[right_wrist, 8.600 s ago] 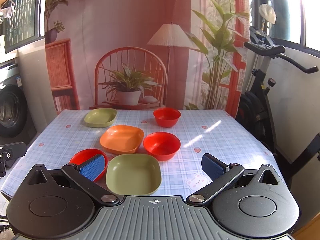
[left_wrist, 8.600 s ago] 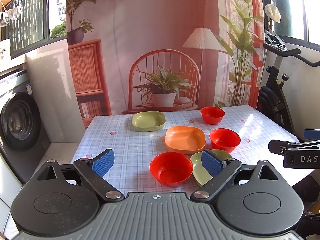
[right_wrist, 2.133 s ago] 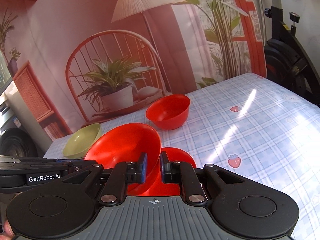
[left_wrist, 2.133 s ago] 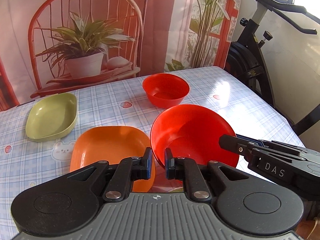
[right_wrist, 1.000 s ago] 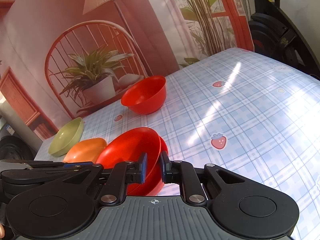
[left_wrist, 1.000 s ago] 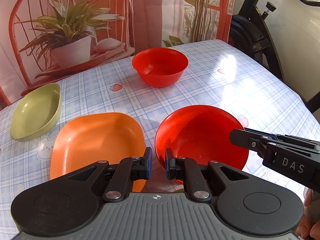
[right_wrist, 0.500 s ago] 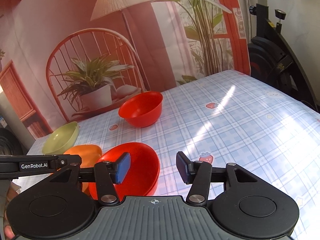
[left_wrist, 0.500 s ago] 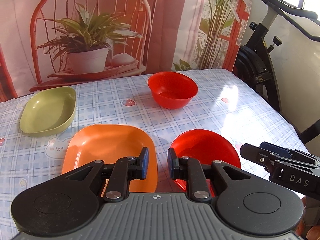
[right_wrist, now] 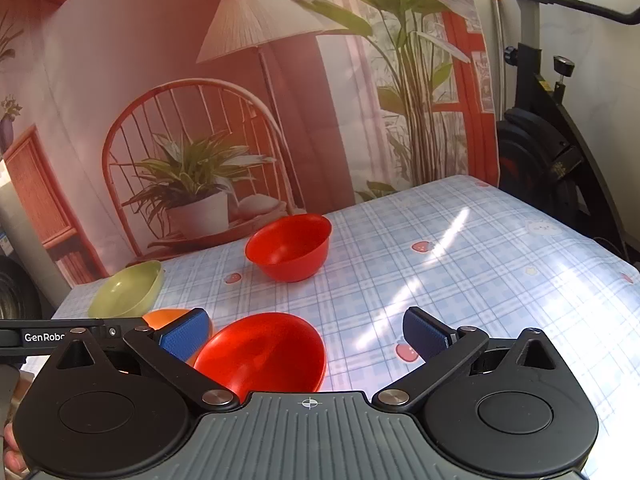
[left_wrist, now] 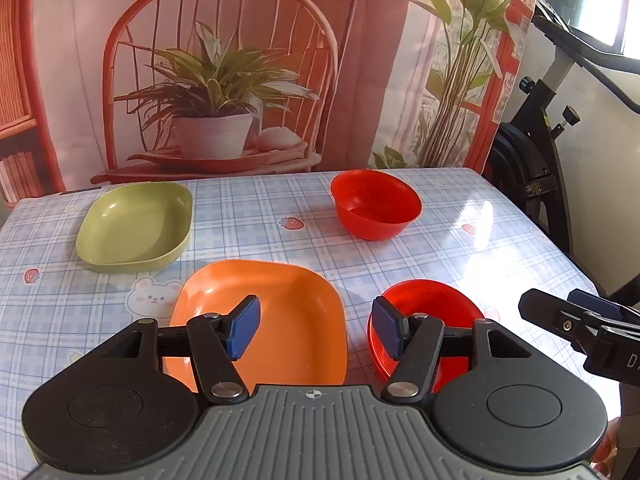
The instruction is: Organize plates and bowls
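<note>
A stack of red bowls sits on the table at my near right, also in the right wrist view. An orange square plate lies left of it, with only its edge in the right wrist view. A single red bowl stands farther back. A green plate lies at the back left. My left gripper is open and empty above the gap between orange plate and stack. My right gripper is open and empty just above the stack.
The checked tablecloth covers the table, with a sunlit patch at the right. A printed backdrop with chair and plant hangs behind. An exercise bike stands beside the table's right edge.
Both grippers opened wide and let go of the red bowl, which now rests in the stack. Both have pulled back and up a little.
</note>
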The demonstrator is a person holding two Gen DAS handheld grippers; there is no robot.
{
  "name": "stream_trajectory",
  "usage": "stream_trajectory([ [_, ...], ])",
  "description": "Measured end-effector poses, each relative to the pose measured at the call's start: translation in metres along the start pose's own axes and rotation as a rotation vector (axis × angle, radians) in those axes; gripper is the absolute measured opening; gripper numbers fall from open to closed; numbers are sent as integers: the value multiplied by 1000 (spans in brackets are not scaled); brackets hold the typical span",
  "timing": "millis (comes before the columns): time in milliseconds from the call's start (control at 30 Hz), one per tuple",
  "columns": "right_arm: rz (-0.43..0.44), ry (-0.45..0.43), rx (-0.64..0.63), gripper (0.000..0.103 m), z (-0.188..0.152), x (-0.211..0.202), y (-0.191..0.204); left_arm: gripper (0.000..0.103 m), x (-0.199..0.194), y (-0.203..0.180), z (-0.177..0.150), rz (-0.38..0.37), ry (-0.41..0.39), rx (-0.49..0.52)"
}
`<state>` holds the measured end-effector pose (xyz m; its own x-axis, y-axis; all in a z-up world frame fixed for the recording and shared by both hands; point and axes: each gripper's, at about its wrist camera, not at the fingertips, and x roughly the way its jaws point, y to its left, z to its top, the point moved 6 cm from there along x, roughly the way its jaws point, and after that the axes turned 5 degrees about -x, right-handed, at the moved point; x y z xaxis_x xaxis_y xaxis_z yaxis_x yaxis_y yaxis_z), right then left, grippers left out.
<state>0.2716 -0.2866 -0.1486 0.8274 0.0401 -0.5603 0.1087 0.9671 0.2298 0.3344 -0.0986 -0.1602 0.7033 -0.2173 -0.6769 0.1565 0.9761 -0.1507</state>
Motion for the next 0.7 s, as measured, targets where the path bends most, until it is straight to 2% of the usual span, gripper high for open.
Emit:
stream_trajectory([
  [200,-14,-29,-77,103,15,1,3,71,-9,-1,9,34,-46,63],
  [267,23,-25,-72,103,21,1,3,72,-10,-1,15,42,-49,76],
  [367,65,-38,-50,103,33,0,0,72,-14,0,26,23,-57,73],
  [500,64,-59,-63,103,50,1,-5,72,-16,1,40,3,-75,58],
  [633,88,-15,-54,103,61,12,-12,72,-8,-4,51,-15,-83,61],
  [700,57,3,-75,103,64,19,-14,72,-1,-6,55,-23,-87,65],
])
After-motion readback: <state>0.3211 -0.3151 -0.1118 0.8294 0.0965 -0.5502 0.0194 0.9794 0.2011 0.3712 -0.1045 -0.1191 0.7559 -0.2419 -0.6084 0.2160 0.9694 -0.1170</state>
